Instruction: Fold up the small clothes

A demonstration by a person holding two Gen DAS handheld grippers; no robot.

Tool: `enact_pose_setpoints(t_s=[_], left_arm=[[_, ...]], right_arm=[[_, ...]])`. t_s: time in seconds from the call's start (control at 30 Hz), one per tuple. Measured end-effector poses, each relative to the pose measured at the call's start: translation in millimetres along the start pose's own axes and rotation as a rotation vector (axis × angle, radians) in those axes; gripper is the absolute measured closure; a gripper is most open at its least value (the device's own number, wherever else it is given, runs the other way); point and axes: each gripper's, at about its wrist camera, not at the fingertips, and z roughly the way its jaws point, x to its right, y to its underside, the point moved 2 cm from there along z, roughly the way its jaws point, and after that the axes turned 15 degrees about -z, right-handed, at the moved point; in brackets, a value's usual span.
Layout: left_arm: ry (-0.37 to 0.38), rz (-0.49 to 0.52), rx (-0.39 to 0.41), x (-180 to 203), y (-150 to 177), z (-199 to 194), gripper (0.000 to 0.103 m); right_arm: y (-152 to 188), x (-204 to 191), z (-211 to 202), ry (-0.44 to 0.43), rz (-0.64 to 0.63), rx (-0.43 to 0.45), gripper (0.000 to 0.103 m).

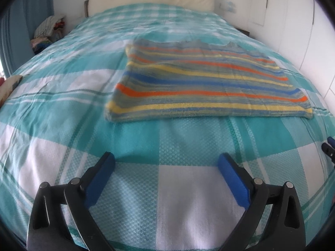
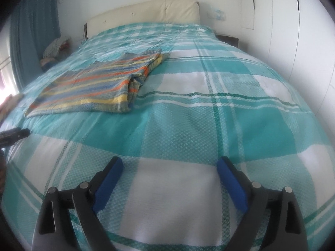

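A striped garment point(image 1: 205, 81) in grey, orange, yellow and blue lies folded flat on the bed, ahead of my left gripper and a little to its right. In the right wrist view the garment point(image 2: 94, 85) lies to the upper left, with its folded edge facing right. My left gripper point(image 1: 166, 163) is open and empty, low over the bedspread, short of the garment's near edge. My right gripper point(image 2: 169, 166) is open and empty, over bare bedspread to the right of the garment. A tip of the right gripper point(image 1: 329, 148) shows at the left wrist view's right edge.
The bed is covered by a teal and white checked bedspread point(image 2: 230, 108). A cream headboard point(image 2: 144, 12) stands at the far end. A pile of clothes point(image 1: 50, 31) sits beside the bed at far left, by a blue curtain point(image 2: 33, 33). White wardrobe doors point(image 2: 303, 31) line the right.
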Motion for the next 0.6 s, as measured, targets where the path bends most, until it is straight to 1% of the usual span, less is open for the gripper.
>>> enact_pose_setpoints(t_s=[0.6], left_arm=[[-0.022,0.003,-0.012,-0.7,2.0,3.2,0.001]], right_arm=[[0.4,-0.3,-0.1,0.0,-0.001,0.001,0.011]])
